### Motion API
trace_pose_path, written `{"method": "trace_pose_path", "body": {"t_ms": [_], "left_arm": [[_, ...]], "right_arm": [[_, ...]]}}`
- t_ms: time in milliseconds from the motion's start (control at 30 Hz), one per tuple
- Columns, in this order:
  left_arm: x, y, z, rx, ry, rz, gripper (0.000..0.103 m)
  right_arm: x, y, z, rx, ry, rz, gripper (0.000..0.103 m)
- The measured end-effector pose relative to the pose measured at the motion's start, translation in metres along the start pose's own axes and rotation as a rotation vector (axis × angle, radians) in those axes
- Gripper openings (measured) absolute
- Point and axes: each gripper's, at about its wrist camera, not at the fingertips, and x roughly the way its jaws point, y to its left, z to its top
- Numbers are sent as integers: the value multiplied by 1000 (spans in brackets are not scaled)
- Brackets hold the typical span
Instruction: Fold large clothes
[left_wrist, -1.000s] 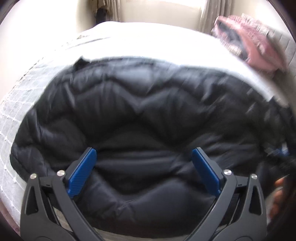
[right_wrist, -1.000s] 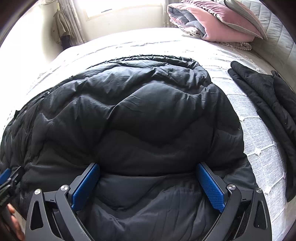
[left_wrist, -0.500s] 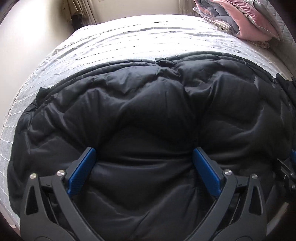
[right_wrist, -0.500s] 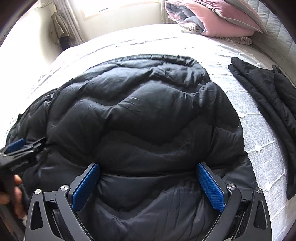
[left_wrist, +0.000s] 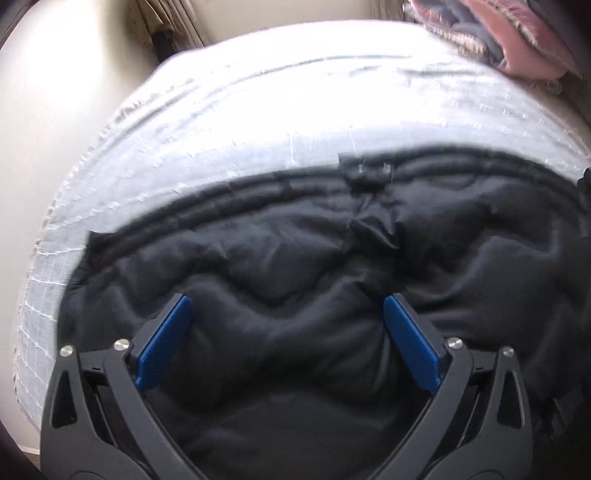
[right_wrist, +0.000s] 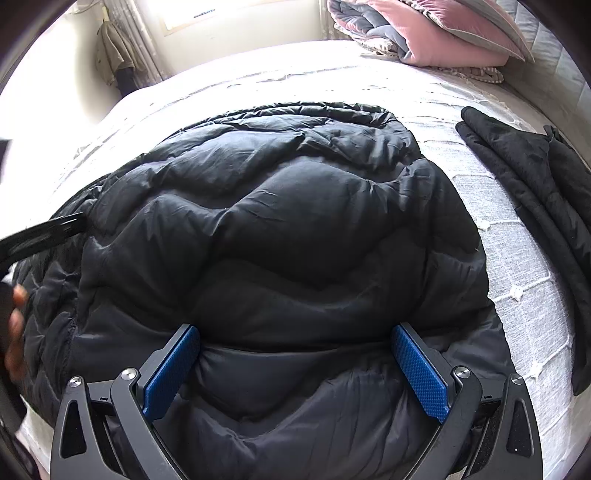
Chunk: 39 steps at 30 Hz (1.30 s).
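Jacket (right_wrist: 280, 229) fills the bed (right_wrist: 524, 295) in front of you, black and puffy, its long axis running side to side across both views. Your left gripper (left_wrist: 286, 339) and right gripper (right_wrist: 295, 367) both hang over its near half, jaws spread wide and holding nothing. The near edge lies below and behind the fingertips, so either gripper likely has to draw back toward you to pinch it; neither looks clearly nearer.
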Motion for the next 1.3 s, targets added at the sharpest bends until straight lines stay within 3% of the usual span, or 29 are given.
{"method": "trace_pose_path", "body": {"t_ms": [233,367,533,633,833,933,1067,1167,1300], "left_arm": [[5,5,5,-34,47,-26,103],[-2,9,28,-72,12,-21,103],[39,7,44,-98,102,-9,103],[55,11,41,-130,105,-34,103],[31,22,41,-144,88,-71,103],[-9,32,21,-133,-1,-143,103],[-57,34,-44,-84,-89,-203,103],[-62,18,-87,-7,-91,-172,103],[-31,-1,-107,64,-76,-52,103]], "right_arm": [[1,0,-1,-2,6,-4,103],[1,1,-1,7,10,-3,103],[2,-1,0,10,11,1,103],[1,-1,0,10,11,3,103],[3,-1,-1,5,16,1,103],[3,-2,-1,7,18,4,103],[4,-3,0,9,18,8,103],[4,-2,0,8,16,0,103],[4,-1,-2,6,11,0,103]]}}
